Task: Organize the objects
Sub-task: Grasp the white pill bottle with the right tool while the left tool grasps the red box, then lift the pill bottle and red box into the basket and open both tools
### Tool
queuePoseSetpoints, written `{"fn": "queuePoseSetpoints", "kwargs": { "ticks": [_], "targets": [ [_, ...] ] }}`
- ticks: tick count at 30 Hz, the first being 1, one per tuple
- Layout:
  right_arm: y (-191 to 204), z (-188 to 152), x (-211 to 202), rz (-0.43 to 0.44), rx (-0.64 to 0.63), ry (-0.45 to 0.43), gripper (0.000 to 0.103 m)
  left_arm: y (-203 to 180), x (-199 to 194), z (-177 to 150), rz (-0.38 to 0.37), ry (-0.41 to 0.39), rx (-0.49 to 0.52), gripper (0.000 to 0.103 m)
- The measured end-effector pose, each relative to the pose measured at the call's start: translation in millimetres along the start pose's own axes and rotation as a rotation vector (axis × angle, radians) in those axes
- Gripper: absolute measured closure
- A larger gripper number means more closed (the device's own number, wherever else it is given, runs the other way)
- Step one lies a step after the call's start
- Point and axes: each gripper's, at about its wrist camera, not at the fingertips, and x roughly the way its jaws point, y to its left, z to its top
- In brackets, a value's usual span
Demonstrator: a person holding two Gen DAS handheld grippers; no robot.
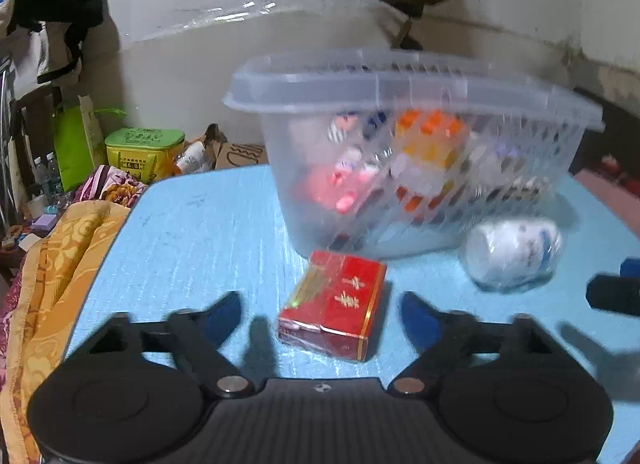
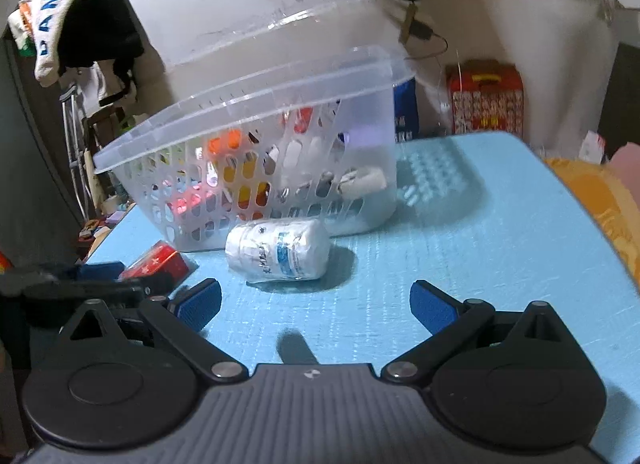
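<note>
A clear plastic basket [image 1: 400,92] with several small colourful items inside stands on a light blue table [image 1: 192,232]. A red box [image 1: 334,304] with gold trim lies in front of it, between the spread fingers of my left gripper [image 1: 322,312], which is open. A white bottle [image 1: 514,256] lies on its side to the right. In the right wrist view my right gripper [image 2: 316,302] is open and empty, just short of the white bottle [image 2: 278,250], with the basket [image 2: 256,112] behind it. The red box [image 2: 158,262] and left gripper show at the left.
An orange patterned cloth [image 1: 52,264] hangs off the table's left side. Beyond the far edge stand a green-lidded yellow tin [image 1: 142,152] and a green bag [image 1: 72,140]. A red gift box [image 2: 486,98] stands behind the table at the right.
</note>
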Motion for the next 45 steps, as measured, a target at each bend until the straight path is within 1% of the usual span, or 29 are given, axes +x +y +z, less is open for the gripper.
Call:
{"fn": "queuePoseSetpoints", "kwargs": {
  "ticks": [1,2,6,10,11,12,15,16,17,18,20,21,22,27,30,32,37,40,45],
  "targets": [
    [3.5,0.5,6.4,-0.004,-0.007,0.004,0.000,-1.5,1.0,-2.1,0.001,0.006,0.011,0.042],
    [7.8,-3.4,7.1,-0.010,-0.020,0.003,0.000,-1.6,0.8,-4.5,-0.007,-0.003,0.016,0.045],
    [25.5,1.1,21.7,-0.023,-0.049,-0.028,0.000,-0.9,-2.0,-10.2,0.012,-0.034,0.034,0.045],
    [40.2,5.2,42.0,-0.041,-0.075,0.003,0.000,-1.8,-2.9,-10.6,0.015,-0.038,0.033,0.046],
    [42.4,4.8,45.7,-0.049,-0.081,0.010,0.002,-2.3,-3.3,-11.1,0.016,-0.040,0.035,0.046],
    [44.8,4.7,48.7,-0.056,-0.091,0.019,0.004,-2.4,-3.3,-11.1,0.015,-0.040,0.036,0.045],
    [48.2,5.0,49.9,-0.083,-0.138,0.035,0.024,-1.1,-3.9,-11.4,0.005,-0.040,0.031,0.044],
    [48.4,5.1,48.7,-0.092,-0.157,0.039,0.027,-2.1,-4.1,-10.7,0.008,-0.045,0.032,0.042],
    [47.9,4.9,47.0,-0.089,-0.170,0.041,0.027,-1.8,-5.2,-10.4,0.011,-0.057,0.029,0.037],
    [46.5,4.2,43.7,-0.092,-0.174,0.035,0.028,-2.7,-6.2,-10.0,0.016,-0.067,0.029,0.034],
    [45.3,2.2,33.8,-0.089,-0.189,0.027,0.028,-7.5,-7.6,-10.4,0.038,-0.076,0.042,0.033],
    [44.9,1.4,27.2,-0.089,-0.200,0.024,0.028,-9.2,-7.7,-10.2,0.040,-0.075,0.051,0.035],
    [44.0,0.2,19.5,-0.089,-0.210,0.018,0.028,-10.8,-7.1,-10.4,0.034,-0.070,0.059,0.046],
    [33.9,-2.5,-8.7,-0.063,-0.195,0.022,0.028,-10.5,-13.1,-12.1,0.058,-0.092,0.057,0.046],
    [28.3,-4.6,-25.3,-0.062,-0.203,0.006,0.028,-18.0,-26.9,-15.5,0.043,-0.108,0.068,0.047],
    [27.4,-6.4,-35.7,-0.067,-0.215,-0.010,0.028,-25.6,-40.4,-17.2,0.044,-0.129,0.078,0.047],
    [20.5,-13.9,-55.0,-0.082,-0.259,-0.056,0.028,-39.6,-73.4,-16.9,-0.003,-0.165,0.071,0.046],
    [13.2,-18.8,-64.1,-0.089,-0.282,-0.092,0.028,-43.7,-90.3,-19.4,-0.010,-0.189,0.063,0.046],
    [-5.9,-14.8,-78.7,-0.054,-0.252,-0.150,0.028,-41.1,-105.5,-20.5,-0.007,-0.214,0.027,0.046]
  ]
}}
